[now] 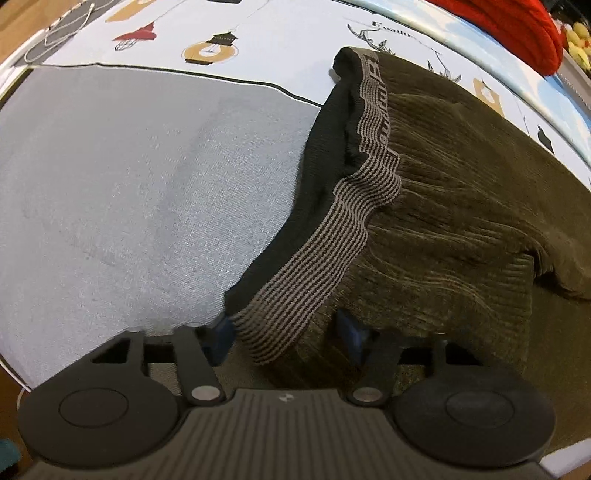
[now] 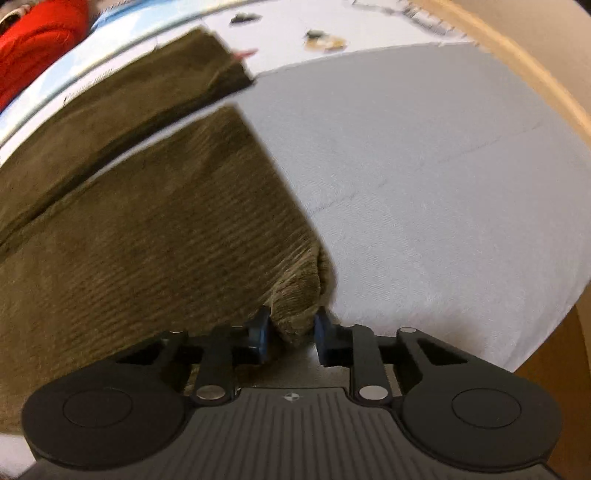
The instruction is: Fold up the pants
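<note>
In the left wrist view, bare grey cloth [image 1: 129, 184] spreads from nine to eleven o'clock, flat and open for a pass. The pants [image 1: 461, 229] fill one to four o'clock, their striped waistband [image 1: 332, 236] ridged up and running from twelve down to six. A white cable [image 1: 66, 29] lies near eleven and a red bundle [image 1: 517, 26] blocks one o'clock. In the right wrist view, the same grey cloth [image 2: 443, 184] lies free from twelve to three, bounded by a wooden edge [image 2: 535, 74].

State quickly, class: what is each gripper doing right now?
Left gripper: jaws open astride the striped elastic waistband, not pinching.
Right gripper: jaws shut on the olive corduroy pants' leg hem.
</note>
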Demonstrator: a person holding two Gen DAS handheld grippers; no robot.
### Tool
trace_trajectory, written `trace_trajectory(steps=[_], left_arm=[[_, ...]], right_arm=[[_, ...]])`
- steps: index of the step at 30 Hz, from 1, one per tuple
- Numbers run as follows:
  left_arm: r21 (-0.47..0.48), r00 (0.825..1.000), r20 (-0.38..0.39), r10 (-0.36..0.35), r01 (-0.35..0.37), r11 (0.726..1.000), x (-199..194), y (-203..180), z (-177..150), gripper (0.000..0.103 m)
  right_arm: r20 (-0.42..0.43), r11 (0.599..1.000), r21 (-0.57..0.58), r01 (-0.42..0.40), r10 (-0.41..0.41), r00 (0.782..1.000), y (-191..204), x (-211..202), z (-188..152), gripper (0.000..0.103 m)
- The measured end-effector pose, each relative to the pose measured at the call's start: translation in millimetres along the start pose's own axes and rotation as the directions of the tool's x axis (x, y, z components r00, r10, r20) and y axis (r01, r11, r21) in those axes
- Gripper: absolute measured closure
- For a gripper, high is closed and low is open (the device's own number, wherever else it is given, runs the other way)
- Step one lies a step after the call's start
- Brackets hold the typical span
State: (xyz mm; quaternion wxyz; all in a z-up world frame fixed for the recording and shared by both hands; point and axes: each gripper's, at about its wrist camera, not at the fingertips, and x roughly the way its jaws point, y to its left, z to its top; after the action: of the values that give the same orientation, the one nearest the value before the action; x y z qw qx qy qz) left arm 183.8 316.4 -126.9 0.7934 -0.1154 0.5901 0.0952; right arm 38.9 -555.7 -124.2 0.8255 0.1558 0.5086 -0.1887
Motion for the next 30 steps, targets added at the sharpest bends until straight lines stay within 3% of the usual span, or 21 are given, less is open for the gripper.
trace_trajectory(steps=[1,2,4,7,12,15,19,23,26,30], left_arm=[[-0.01,1.0,-0.008,-0.013,0.013,1.0,-3.3,-0.5,-0.2,0.075],[-0.025,0.999,-0.022,-0.03,0.03,0.999,-7.4,1.7,-1.3,0.075],[-0.001,0.997,-0.04,-0.061,0.061,0.998,-9.8,-2.1,-5.8,0.076],[0.11,0.998,-0.06,0.009,-0.002,0.994,-7.8,-11.1,-14.3,0.077],[0.114,0.999,-0.044,0.027,-0.022,0.993,-18.3,-13.5,-13.5,0.076],[0.167,0.998,0.045,0.037,-0.044,0.985,-34.5,-25.9,-14.0,0.075],[0.206,0.997,0.063,0.047,-0.059,0.977,-35.3,-26.7,-15.1,0.073],[0.183,0.989,0.113,0.091,-0.111,0.977,-41.4,-24.6,-12.7,0.071],[0.165,0.986,0.167,0.027,-0.055,0.985,-54.7,-28.9,-7.9,0.07],[0.273,0.979,0.167,-0.12,0.071,0.959,-59.2,-51.1,-11.9,0.07]], right_arm=[[0.043,0.999,0.045,0.016,-0.018,0.999,-6.4,-8.1,4.4,0.08],[0.087,0.992,0.122,0.031,-0.041,0.995,-16.8,-16.5,8.2,0.08],[0.081,0.976,0.203,0.085,-0.103,0.991,-30.3,-18.9,7.4,0.08],[-0.015,0.976,0.175,0.13,-0.129,0.992,-31.5,-2.3,2.0,0.079],[-0.001,0.968,0.137,0.209,-0.211,0.977,-22.6,-1.2,5.0,0.065],[0.05,0.97,0.165,0.177,-0.187,0.981,-23.6,-11.2,8.5,0.062],[0.05,0.971,0.165,0.173,-0.183,0.982,-23.4,-12.6,8.9,0.058],[0.058,0.966,0.196,0.167,-0.181,0.982,-28.2,-16.8,9.6,0.058],[0.078,0.972,0.175,0.157,-0.173,0.982,-24.8,-18.2,11.3,0.057],[0.091,0.986,0.15,0.071,-0.085,0.992,-16.2,-19.9,11.5,0.054]])
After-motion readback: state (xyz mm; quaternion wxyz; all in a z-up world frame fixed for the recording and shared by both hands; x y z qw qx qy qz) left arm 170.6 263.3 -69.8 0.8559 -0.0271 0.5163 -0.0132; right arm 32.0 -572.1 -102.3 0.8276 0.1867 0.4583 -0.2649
